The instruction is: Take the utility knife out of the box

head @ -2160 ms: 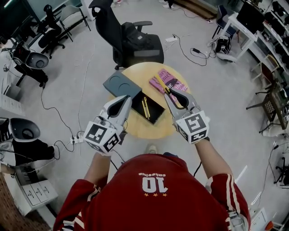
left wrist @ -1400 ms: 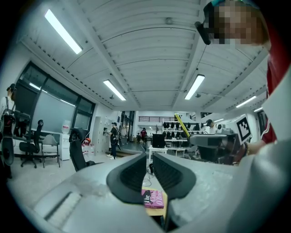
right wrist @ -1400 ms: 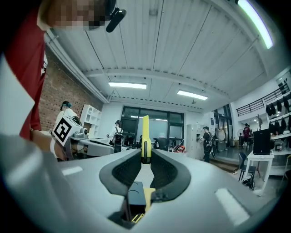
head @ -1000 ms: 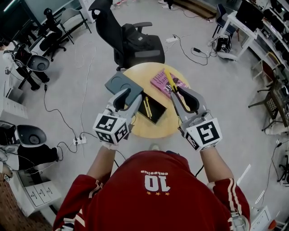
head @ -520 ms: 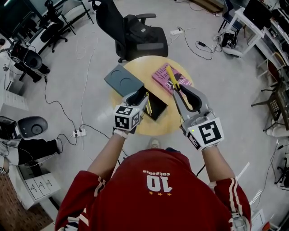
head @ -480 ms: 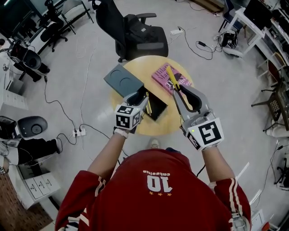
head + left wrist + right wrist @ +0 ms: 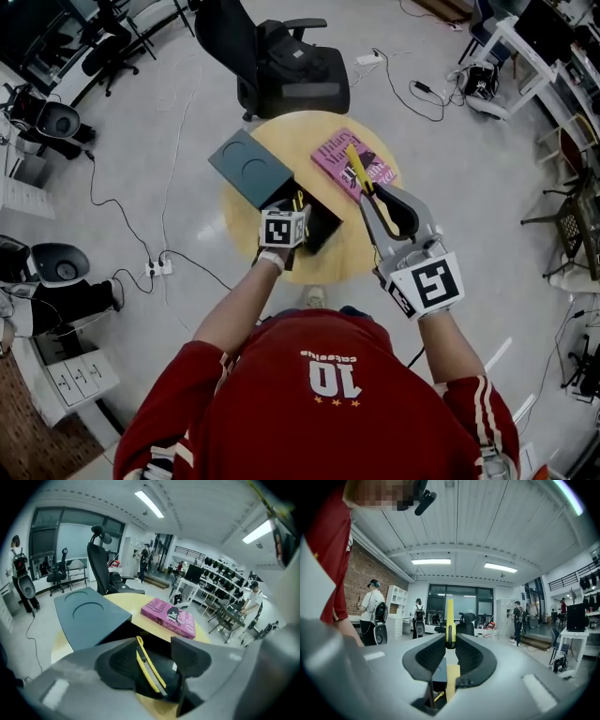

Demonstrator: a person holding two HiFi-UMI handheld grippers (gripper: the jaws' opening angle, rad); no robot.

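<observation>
My left tool point(image 7: 152, 658), jaws just opened wide, straddles the utility knife point(image 7: 151, 674) lying in the box point(image 7: 322, 223) on the tabletop point(image 7: 347, 258); best to pinch mid-handle, squarely. My right tool point(image 7: 450, 644) clamps another yellow knife point(image 7: 449, 620).

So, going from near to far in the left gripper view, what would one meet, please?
utility knife → book → office chair; the lid is left out, as it stretches alongside the first two.
</observation>
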